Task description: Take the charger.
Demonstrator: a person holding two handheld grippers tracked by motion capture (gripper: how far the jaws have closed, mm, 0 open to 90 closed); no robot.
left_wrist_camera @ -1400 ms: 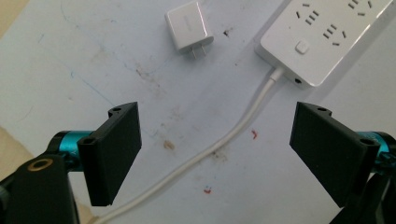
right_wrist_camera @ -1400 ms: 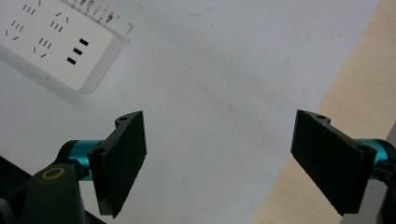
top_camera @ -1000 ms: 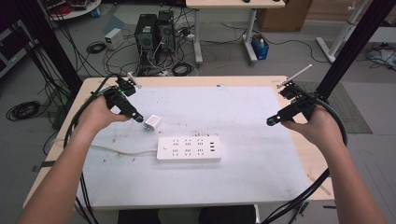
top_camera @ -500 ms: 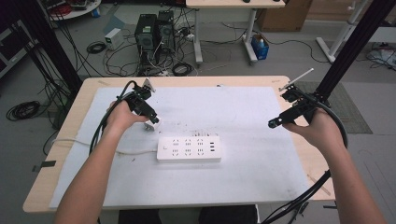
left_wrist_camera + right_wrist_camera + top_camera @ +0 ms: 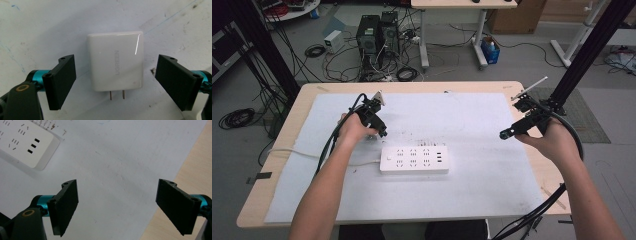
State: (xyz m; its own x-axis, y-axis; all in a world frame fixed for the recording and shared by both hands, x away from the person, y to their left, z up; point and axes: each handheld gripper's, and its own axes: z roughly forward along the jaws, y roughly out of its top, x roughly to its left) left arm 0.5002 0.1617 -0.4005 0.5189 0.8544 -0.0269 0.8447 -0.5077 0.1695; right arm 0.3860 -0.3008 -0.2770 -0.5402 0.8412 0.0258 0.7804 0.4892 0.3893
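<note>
A white UGREEN wall charger [image 5: 115,61] lies flat on the white mat, its two metal prongs pointing toward the camera in the left gripper view. My left gripper [image 5: 117,82] is open and low over it, one jaw on each side and neither touching. In the high view the left gripper [image 5: 379,130] sits just behind the left end of the white power strip [image 5: 413,159]. My right gripper [image 5: 504,134] hovers open over bare mat at the right, with nothing between its jaws. In the right gripper view, that gripper [image 5: 117,207] has the power strip's end [image 5: 27,142] at the upper left.
A white mat [image 5: 472,195] covers most of the wooden table [image 5: 277,150]. The strip's white cord [image 5: 292,151] runs off to the left. Black cables trail from both grippers. Computer towers [image 5: 377,32] and loose cables stand on the floor beyond the far edge.
My left gripper has moved right and down from the table's left side until its open jaws straddle the charger. The right gripper has hardly shifted.
</note>
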